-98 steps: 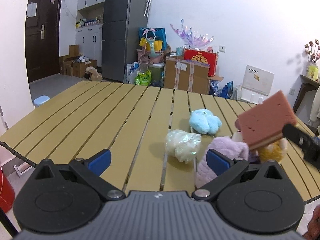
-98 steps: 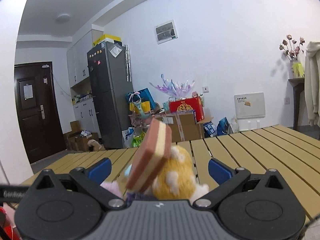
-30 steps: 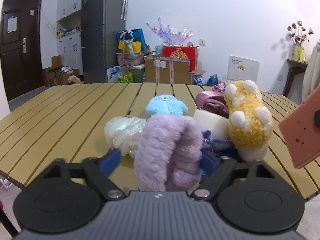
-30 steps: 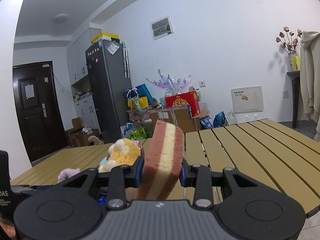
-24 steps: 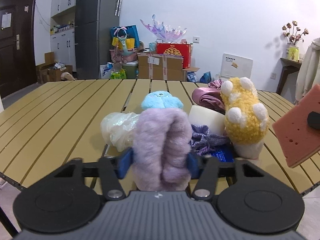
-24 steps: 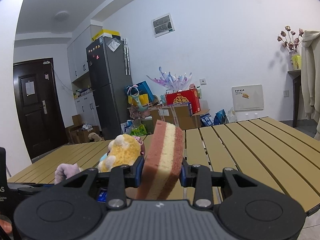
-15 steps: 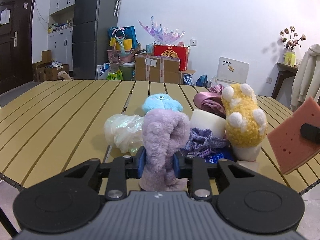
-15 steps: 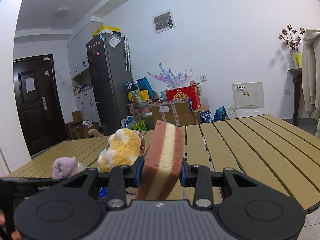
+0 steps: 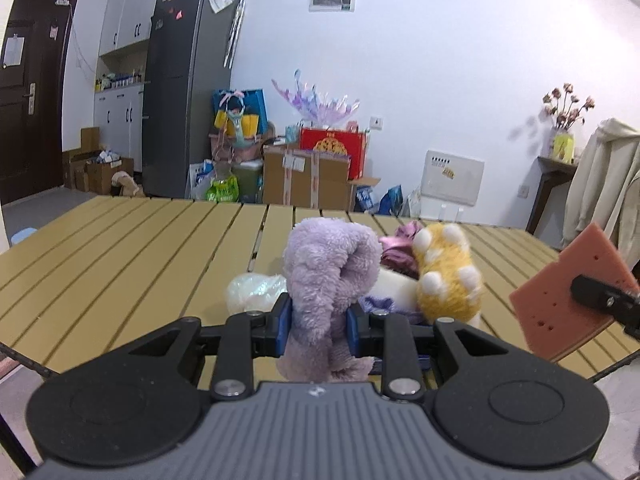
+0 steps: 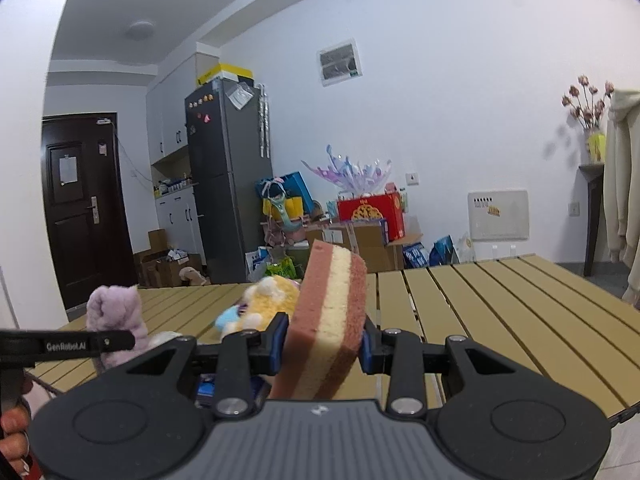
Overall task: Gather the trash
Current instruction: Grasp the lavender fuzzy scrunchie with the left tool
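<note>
Since the earlier frames, the left gripper has closed its blue pads on the purple plush item and raised it, so the plush now stands higher in the lower centre of the left wrist view, hiding the blue plush toy behind it. Its pads press both sides of the plush, which bulges above them. Behind, on the yellow slatted table, lie a crumpled clear plastic bag to the left of the plush and a yellow spotted plush to its right, with a pink-purple cloth beyond.

The right gripper stays clamped on the pink-and-cream layered sponge, held edge-on and tilted at lower centre of the right wrist view; the same sponge appears at the right edge of the left wrist view, clear of the table's things. In the right wrist view the purple plush sits at lower left, above the left gripper's black body, and part of a hand shows in the bottom left corner.
</note>
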Tool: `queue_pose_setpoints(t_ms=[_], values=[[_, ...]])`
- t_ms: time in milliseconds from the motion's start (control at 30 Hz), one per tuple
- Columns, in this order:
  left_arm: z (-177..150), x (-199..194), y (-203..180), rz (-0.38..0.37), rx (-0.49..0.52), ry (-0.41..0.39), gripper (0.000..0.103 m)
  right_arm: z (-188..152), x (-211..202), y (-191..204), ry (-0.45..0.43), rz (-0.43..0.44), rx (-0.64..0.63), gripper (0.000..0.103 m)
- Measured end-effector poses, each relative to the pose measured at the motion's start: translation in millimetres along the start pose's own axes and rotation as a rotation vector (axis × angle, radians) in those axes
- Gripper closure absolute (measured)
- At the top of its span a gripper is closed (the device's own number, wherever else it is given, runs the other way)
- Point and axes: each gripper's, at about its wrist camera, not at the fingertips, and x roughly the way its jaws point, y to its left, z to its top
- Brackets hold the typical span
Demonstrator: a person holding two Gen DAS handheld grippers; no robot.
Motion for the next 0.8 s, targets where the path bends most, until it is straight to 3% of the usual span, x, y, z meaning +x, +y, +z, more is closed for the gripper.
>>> queue_pose_setpoints(t_ms=[200, 800], values=[[-0.7, -37.3, 3.4, -0.012, -0.009, -0.012, 0.075, -6.2, -38.2, 13.4, 0.003, 0.009, -0.015, 0.069], [-36.8, -123.7, 11.9, 0.012, 0.054, 0.065, 0.075, -37.7, -125.6, 46.6, 0.109, 0.033, -0.041, 0.069]])
